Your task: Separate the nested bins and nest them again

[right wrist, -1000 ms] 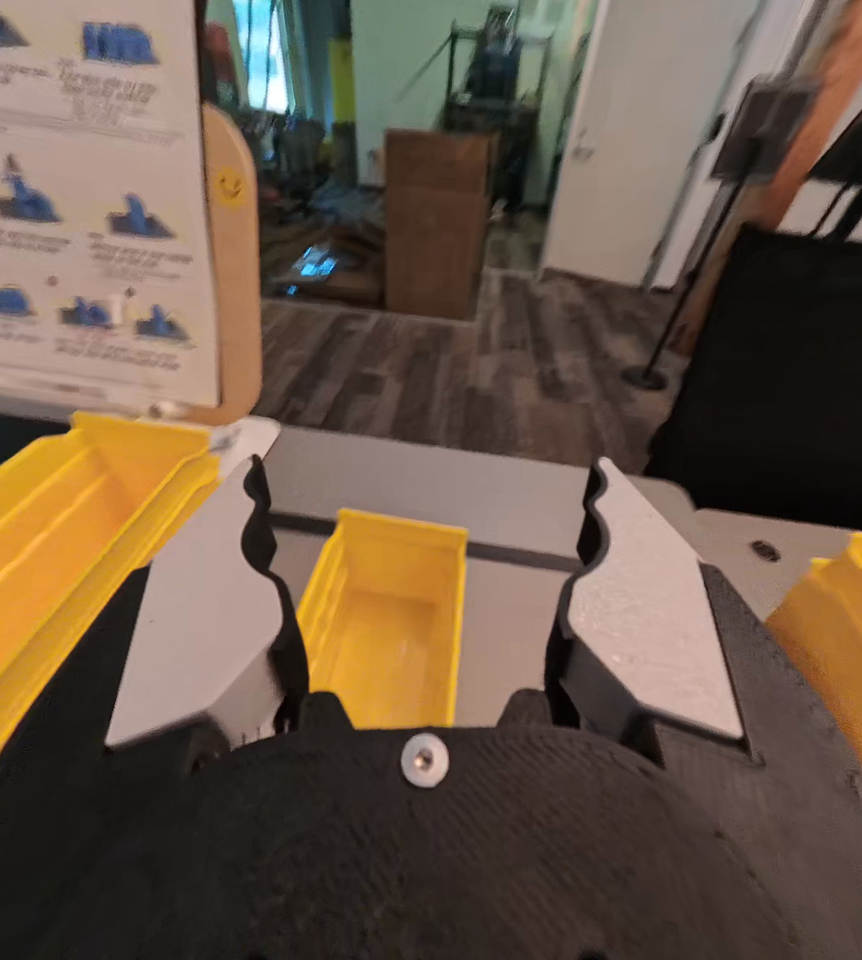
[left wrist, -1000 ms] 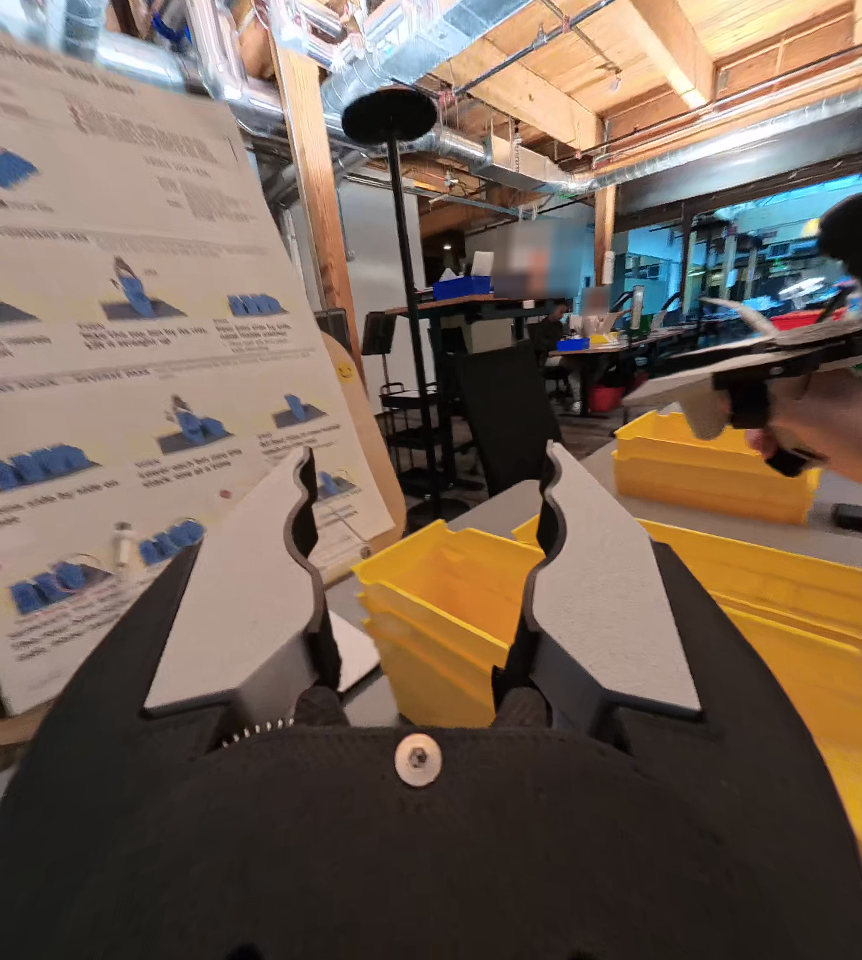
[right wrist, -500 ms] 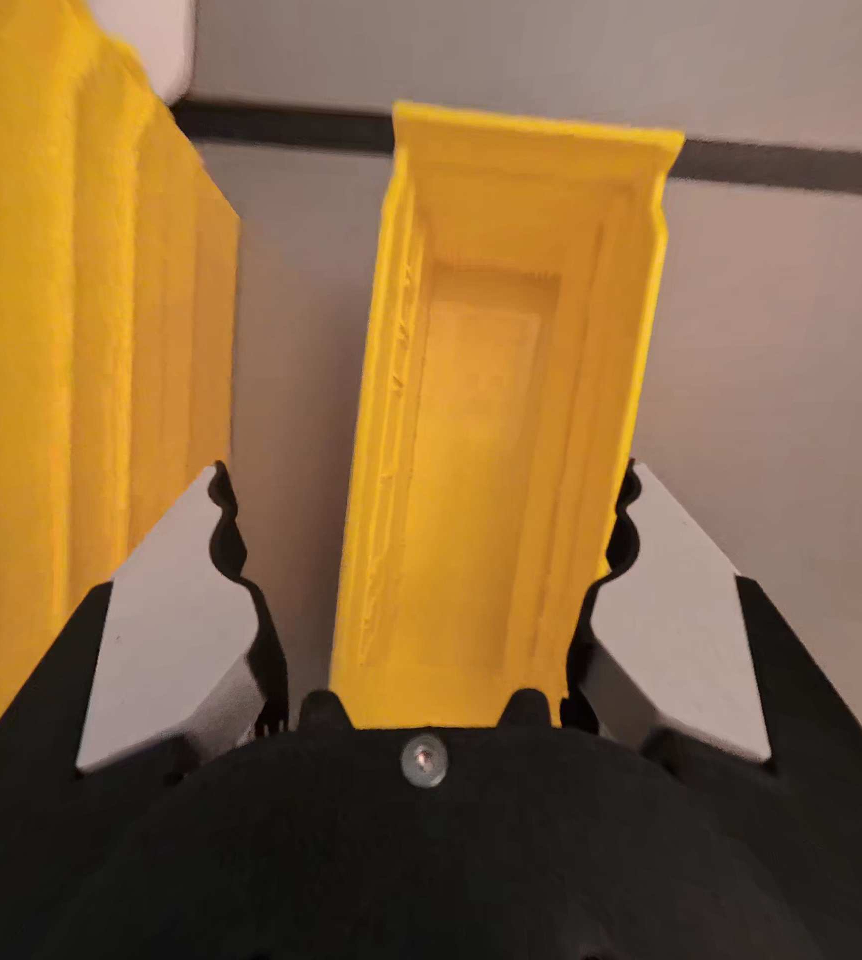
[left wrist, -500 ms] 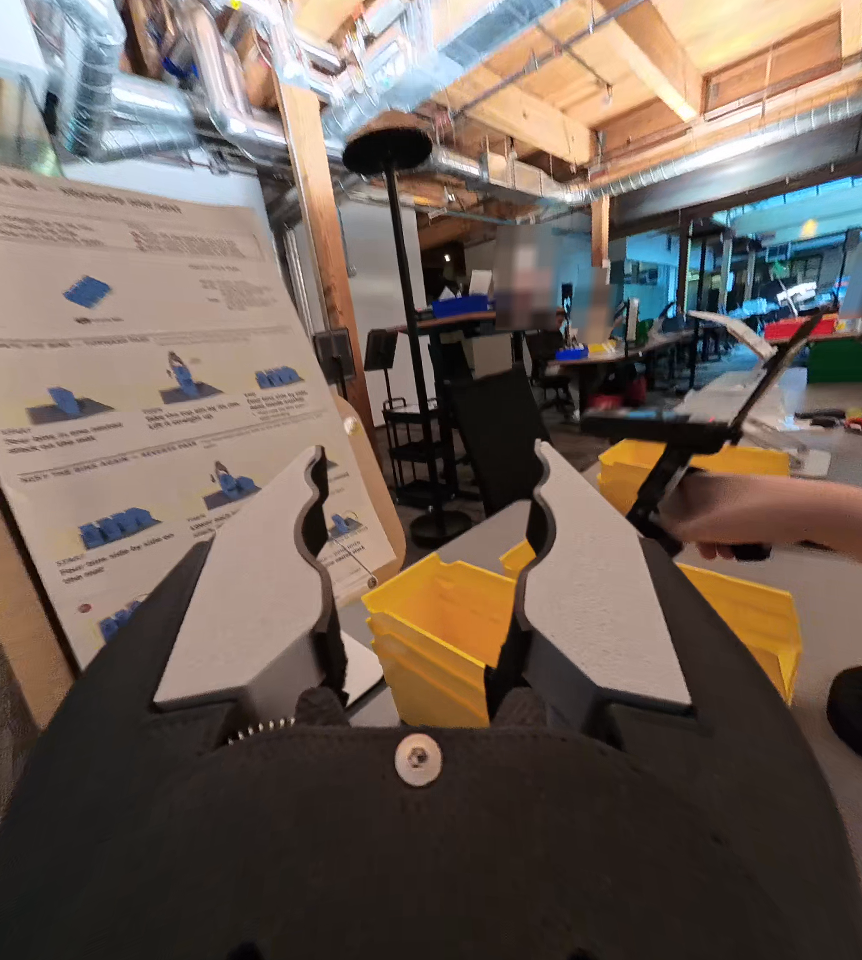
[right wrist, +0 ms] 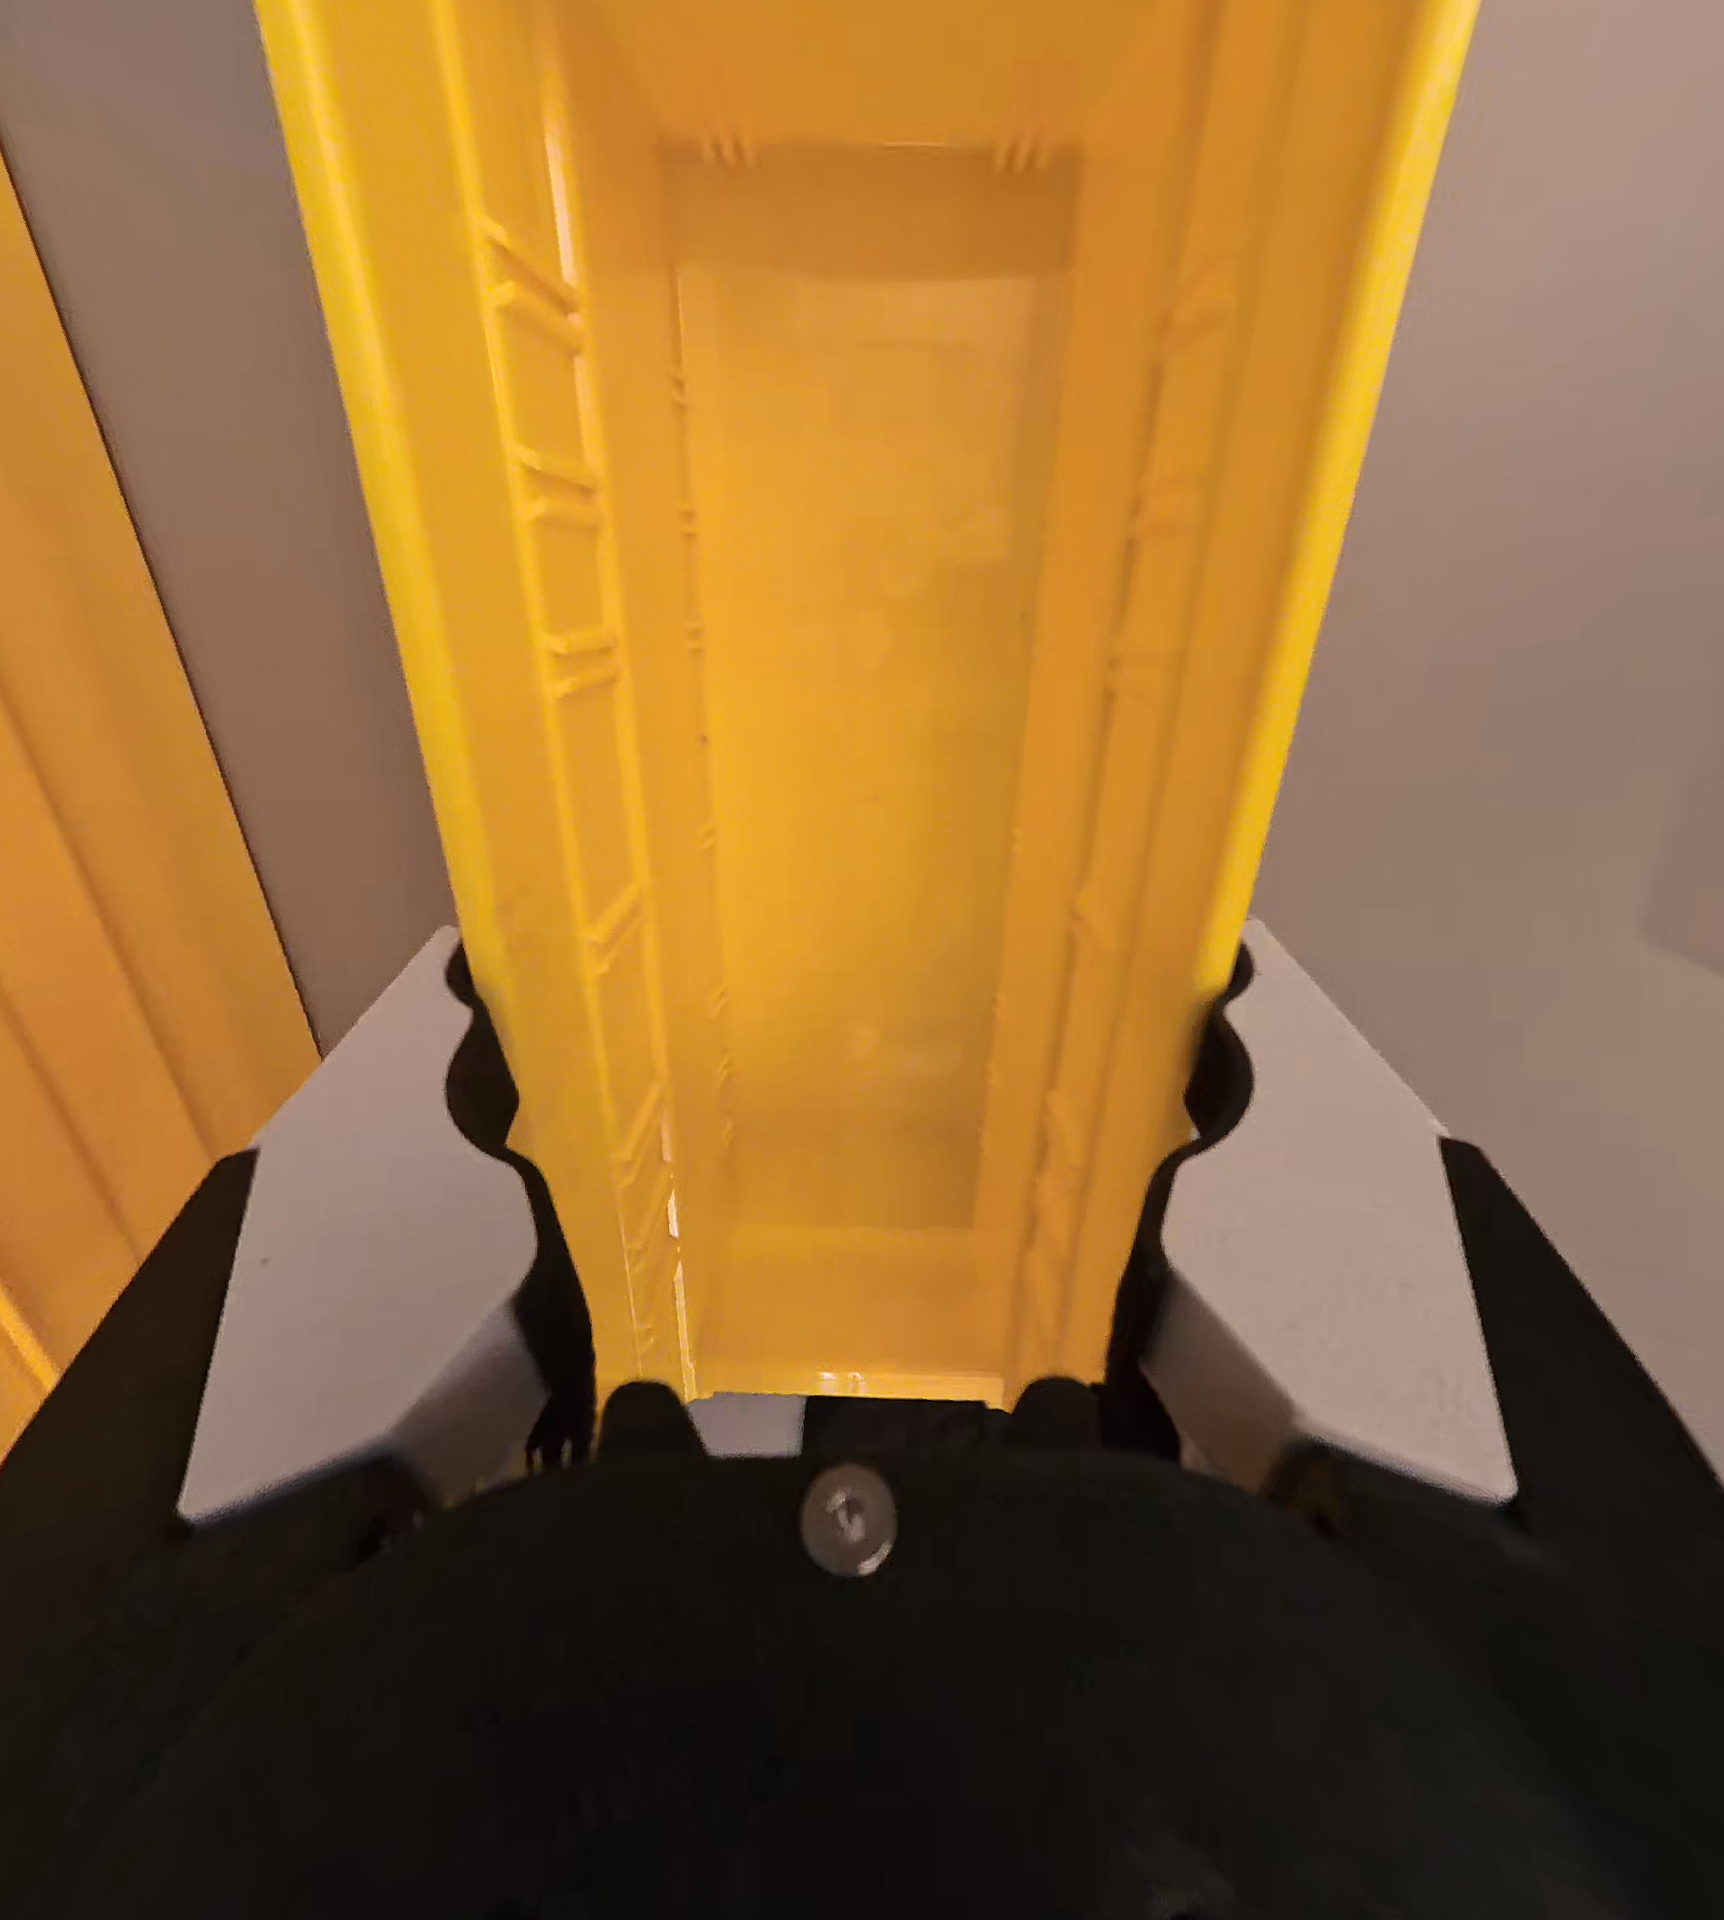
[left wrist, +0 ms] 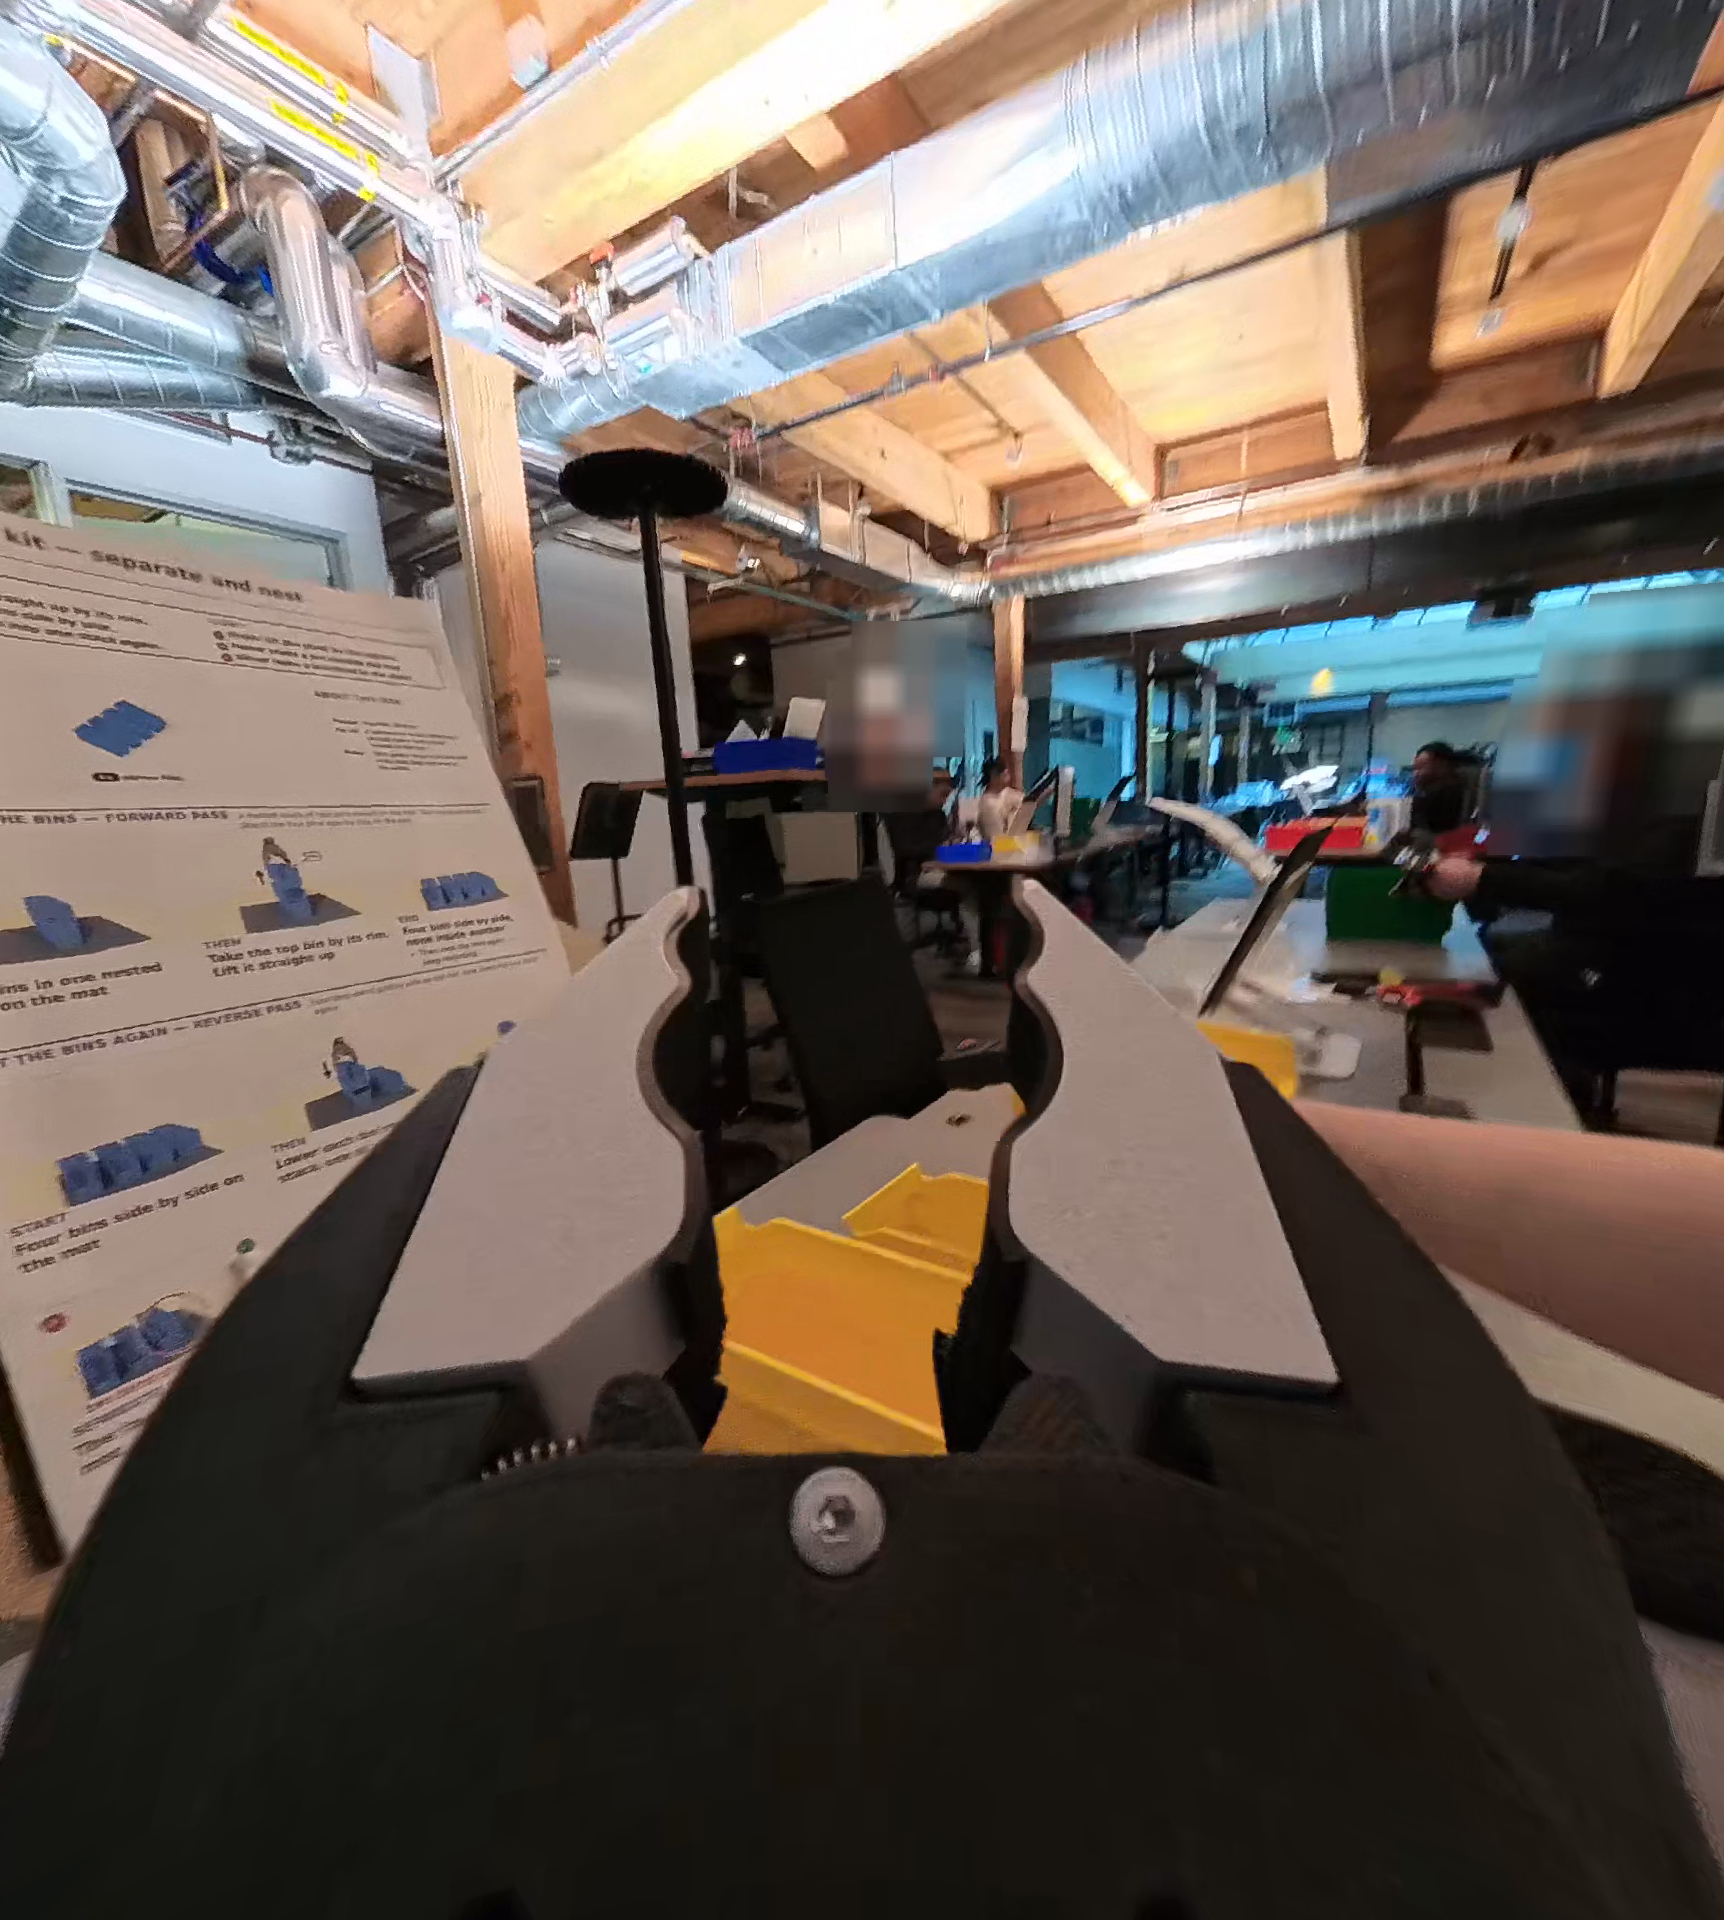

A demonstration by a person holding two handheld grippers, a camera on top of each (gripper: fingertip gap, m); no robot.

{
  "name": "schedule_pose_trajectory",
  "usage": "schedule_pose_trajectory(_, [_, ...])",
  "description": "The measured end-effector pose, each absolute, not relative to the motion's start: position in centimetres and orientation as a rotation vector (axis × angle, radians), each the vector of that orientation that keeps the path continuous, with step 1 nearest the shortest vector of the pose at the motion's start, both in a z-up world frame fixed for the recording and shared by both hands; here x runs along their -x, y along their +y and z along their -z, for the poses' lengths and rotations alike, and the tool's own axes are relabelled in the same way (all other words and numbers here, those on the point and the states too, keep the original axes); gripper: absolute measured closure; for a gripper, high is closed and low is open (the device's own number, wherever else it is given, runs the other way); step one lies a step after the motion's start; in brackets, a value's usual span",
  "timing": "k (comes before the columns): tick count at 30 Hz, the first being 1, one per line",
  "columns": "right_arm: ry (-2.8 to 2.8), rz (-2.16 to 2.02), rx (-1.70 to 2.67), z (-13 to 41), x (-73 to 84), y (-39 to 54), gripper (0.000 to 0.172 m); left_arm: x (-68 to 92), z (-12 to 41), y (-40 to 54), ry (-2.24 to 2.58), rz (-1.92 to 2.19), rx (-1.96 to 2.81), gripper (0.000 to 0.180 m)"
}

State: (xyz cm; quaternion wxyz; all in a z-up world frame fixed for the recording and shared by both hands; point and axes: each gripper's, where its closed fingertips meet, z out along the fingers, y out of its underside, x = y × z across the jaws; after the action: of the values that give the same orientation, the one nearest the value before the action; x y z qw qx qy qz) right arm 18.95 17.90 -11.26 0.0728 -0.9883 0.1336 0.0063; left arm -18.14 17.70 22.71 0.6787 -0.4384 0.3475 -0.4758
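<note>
Bin point(right wrist: 868, 727): your yellow plastic, smooth, faintly glossy
Fingers point(left wrist: 567, 1174): grey, matt, grainy
Beams point(left wrist: 1076, 384): bare wood
Ducts point(left wrist: 37, 208): shiny metal

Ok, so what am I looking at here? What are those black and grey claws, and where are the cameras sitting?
There is no robot here. A person holds a two-finger gripper in each hand, and each gripper carries a camera that looks out along its own fingers.

The left wrist view shows the left gripper raised, with its fingers apart and nothing between them. Past it are yellow bins on the table, a propped instruction sheet and the person's forearm.

The right wrist view looks straight down into one yellow bin on the grey table. The right gripper has its fingers against both long sides of that bin, gripping it. Another bin sits at the left edge.
</note>
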Motion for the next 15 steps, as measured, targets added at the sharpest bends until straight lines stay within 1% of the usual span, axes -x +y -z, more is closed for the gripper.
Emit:
schedule_pose_trajectory(3, [0.391, -0.022, 2.980, 11.0, -18.9, 17.8, 0.051, 17.4, -21.7, 18.1, 0.830, 0.954, 1.031, 0.127])
schedule_pose_trajectory(6, [0.411, -0.033, 2.997, 10.9, -19.0, 17.4, 0.059, 16.8, -20.8, 18.6, 0.865, 0.904, 1.072, 0.128])
schedule_pose_trajectory(10, [0.470, -0.108, 2.996, 10.1, -19.0, 16.8, 0.061, 16.5, -20.1, 19.1, 0.881, 0.874, 1.114, 0.128])
schedule_pose_trajectory(15, [0.515, -0.153, 2.987, 6.1, -18.7, 16.4, 0.061, 16.4, -19.5, 19.2, 0.920, 0.837, 1.137, 0.128])
